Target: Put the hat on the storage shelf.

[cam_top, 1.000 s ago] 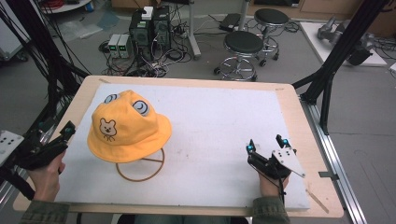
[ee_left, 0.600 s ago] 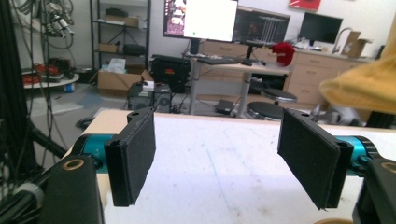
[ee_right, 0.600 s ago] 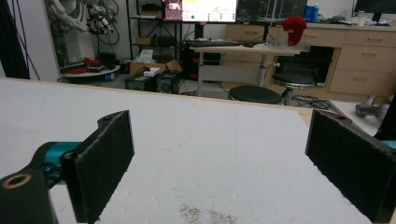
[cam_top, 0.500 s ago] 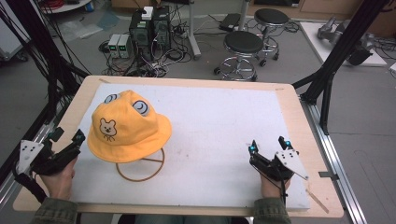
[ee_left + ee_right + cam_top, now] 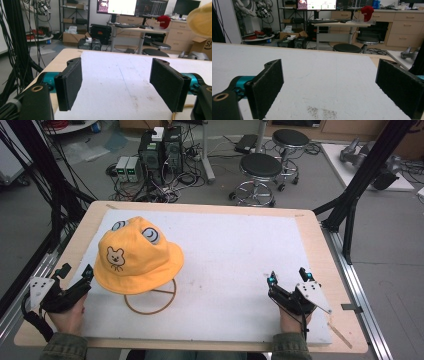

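Yellow fabric identifies the hat (image 5: 135, 257), seated on a wire ring stand (image 5: 150, 301) near the tabletop's (image 5: 230, 210) left edge. The left tongs (image 5: 74, 279) have advanced from that edge toward the brim, jaws wide and empty: approach underway, no grasp. The right tongs (image 5: 287, 277) remain wide, empty, near the front right corner.

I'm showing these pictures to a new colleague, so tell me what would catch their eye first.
First, the bright orange-yellow cloth bucket hat with a bear face, perched on a thin wooden ring stand at the left of the white foam-covered table. Next, the two hand-held grippers near the front edge: the left gripper close beside the hat's brim, the right gripper far off at the right. Both have their jaws wide apart and hold nothing.
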Action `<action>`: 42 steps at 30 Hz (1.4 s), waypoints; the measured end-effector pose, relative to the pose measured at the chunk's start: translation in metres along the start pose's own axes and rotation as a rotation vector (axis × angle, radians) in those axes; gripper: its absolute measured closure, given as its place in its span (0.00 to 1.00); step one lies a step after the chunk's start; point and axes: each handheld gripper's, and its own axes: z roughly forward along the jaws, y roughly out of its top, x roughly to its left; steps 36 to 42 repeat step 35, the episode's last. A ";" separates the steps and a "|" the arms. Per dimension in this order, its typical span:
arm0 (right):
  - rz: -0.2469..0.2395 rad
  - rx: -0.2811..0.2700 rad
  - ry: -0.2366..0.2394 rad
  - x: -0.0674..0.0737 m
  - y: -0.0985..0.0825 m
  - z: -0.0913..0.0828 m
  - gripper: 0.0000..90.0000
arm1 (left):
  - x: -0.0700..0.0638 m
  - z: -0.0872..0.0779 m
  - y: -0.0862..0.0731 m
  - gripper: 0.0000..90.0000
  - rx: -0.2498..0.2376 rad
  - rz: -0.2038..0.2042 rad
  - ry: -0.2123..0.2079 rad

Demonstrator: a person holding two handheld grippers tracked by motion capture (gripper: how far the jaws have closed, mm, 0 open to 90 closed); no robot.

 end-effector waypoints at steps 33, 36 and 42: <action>0.017 0.027 0.013 -0.002 -0.003 -0.001 0.08 | 0.004 0.001 -0.004 0.30 0.003 -0.029 0.000; 0.014 0.026 0.014 -0.002 -0.003 0.000 0.08 | 0.005 0.002 -0.004 0.30 0.010 -0.028 0.000; 0.014 0.026 0.014 -0.002 -0.003 0.000 0.08 | 0.005 0.002 -0.004 0.30 0.010 -0.028 0.000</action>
